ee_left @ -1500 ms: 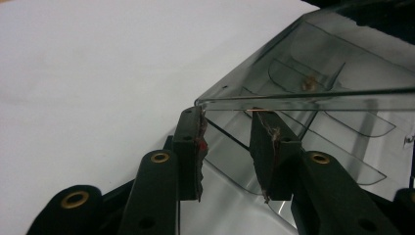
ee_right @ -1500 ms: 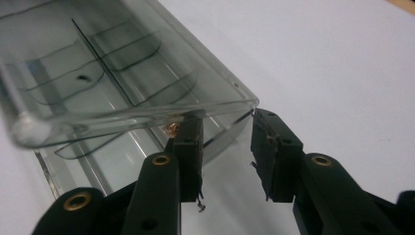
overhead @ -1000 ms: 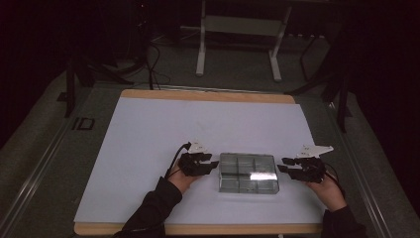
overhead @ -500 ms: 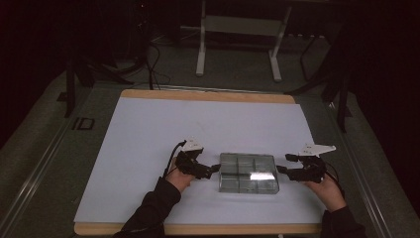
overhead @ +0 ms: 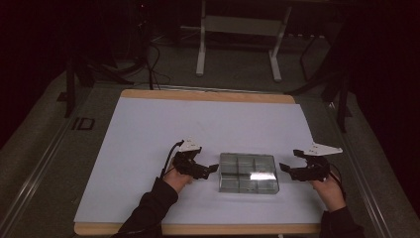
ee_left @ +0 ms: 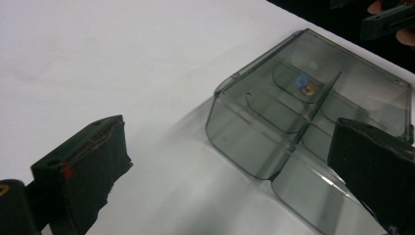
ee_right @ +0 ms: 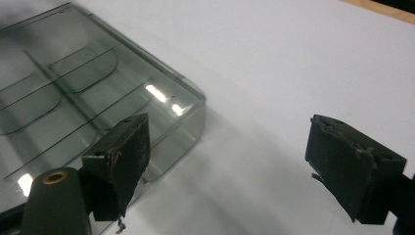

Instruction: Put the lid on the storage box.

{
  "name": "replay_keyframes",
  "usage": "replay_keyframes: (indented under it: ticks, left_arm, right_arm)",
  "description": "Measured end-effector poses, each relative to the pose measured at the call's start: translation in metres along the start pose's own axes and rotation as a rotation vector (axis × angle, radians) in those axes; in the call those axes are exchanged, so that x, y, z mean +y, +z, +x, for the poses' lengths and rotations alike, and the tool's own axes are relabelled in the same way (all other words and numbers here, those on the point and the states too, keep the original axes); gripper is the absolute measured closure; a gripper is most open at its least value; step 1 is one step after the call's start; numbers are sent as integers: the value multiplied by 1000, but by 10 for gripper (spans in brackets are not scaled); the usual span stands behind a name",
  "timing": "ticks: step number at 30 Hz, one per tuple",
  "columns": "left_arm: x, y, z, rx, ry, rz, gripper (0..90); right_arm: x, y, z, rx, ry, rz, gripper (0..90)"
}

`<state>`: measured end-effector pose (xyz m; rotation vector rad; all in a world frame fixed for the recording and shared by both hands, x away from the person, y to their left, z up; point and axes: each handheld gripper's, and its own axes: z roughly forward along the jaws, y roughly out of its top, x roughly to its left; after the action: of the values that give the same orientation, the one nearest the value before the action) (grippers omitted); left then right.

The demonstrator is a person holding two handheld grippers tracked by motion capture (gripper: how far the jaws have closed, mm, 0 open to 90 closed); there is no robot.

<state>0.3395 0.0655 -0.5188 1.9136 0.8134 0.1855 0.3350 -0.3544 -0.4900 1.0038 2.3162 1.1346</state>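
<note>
Smoky clear plastic compartment box [overhead: 247, 172] on white sheet [overhead: 148, 129], between spread-fingered left gripper [overhead: 212, 168] and right gripper [overhead: 286, 168], just opened

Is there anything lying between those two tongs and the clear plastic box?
Nothing visible. The compartment box sits alone on the white mat, with the left tongs and right tongs open beside its ends, only bare mat between.
</note>
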Motion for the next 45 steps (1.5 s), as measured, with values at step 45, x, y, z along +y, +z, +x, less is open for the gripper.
replay_keyframes:
  ticks: [45]
  left_arm:
    - [-39,-39,2,87,-3,36,20]
  right_arm:
    - [-52,-8,-7,-68,87,-28,126]
